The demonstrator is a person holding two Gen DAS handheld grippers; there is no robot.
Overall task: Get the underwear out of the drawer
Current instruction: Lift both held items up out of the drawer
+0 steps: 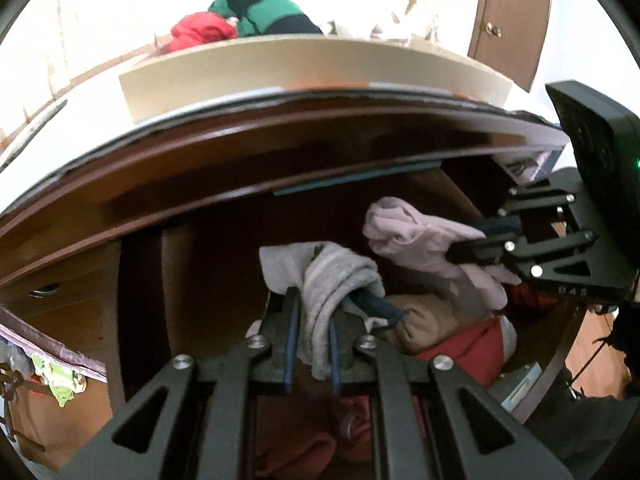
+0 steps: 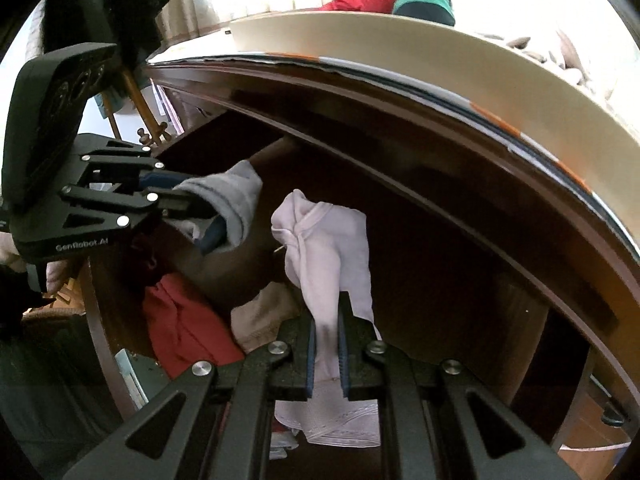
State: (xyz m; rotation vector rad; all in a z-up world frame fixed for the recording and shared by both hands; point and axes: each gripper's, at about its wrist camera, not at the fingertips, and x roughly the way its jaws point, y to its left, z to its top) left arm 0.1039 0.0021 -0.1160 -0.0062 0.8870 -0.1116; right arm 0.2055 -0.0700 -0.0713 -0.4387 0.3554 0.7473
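Both grippers angle down, side by side — left gripper and right gripper each clamped on cloth.

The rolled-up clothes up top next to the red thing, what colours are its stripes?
Green and black stripes on the rolled garment, clearest in the left wrist view.

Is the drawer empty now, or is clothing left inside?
Not empty: a red garment and a beige one lie in the drawer below the two held pieces.

Blown-out backlight, dim blurred fisheye interior
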